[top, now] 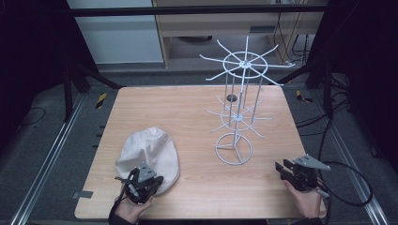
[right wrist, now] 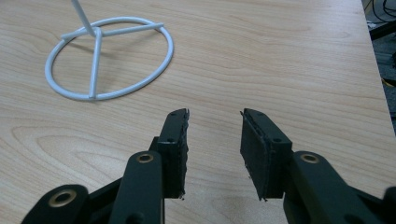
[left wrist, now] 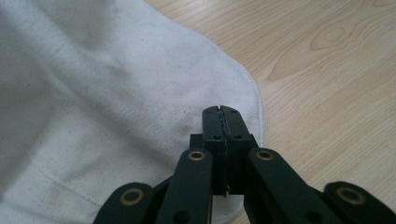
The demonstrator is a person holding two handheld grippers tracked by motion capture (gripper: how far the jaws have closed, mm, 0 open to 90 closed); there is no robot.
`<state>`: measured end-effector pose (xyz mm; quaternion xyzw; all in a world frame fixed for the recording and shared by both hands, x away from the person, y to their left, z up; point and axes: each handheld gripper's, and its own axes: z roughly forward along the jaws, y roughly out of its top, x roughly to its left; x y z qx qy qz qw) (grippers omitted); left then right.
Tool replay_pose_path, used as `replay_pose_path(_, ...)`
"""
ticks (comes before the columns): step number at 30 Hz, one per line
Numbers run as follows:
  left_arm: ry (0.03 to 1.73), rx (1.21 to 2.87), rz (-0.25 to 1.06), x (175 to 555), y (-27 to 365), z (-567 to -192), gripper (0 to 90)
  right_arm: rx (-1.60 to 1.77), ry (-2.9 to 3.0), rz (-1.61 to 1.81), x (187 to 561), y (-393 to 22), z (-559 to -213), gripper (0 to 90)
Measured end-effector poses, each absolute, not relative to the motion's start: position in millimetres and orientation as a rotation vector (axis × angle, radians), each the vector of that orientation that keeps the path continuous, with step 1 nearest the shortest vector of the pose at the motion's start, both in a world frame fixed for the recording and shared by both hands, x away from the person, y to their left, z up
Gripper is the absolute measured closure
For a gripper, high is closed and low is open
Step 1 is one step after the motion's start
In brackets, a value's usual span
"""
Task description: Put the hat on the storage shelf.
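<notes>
My left gripper (left wrist: 222, 112), jaws pressed together over the cap (top: 149, 152) lying flat on the table (top: 197, 187), grips nothing I can see; right gripper (right wrist: 215, 135) spread, empty; rack (top: 237, 112) bare.

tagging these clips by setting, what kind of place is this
Probably a lab or recording station rather than a home: a bare wooden table inside a dark metal frame, cables trailing over grey floor, and staged props, a white cap and a white wire rack.
</notes>
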<state>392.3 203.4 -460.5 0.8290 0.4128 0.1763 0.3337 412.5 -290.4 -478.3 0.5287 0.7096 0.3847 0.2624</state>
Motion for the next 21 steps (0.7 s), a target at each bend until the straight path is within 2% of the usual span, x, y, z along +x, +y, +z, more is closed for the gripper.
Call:
replay_pose_path(7, 1.034, 2.104, 0.475, 393, 189, -451, 89.5, 1.431, 1.919, 1.041, 412, -290, -478, 61.3)
replay_pose_path(13, 1.063, 2.14, 0.487, 408, 170, -461, 89.5, 1.43, 1.921, 1.038, 413, -290, -478, 61.3)
replay_pose_path(21, 1.085, 2.161, 0.464, 408, 177, -466, 89.6, 1.43, 1.92, 1.04, 413, -291, -478, 61.3)
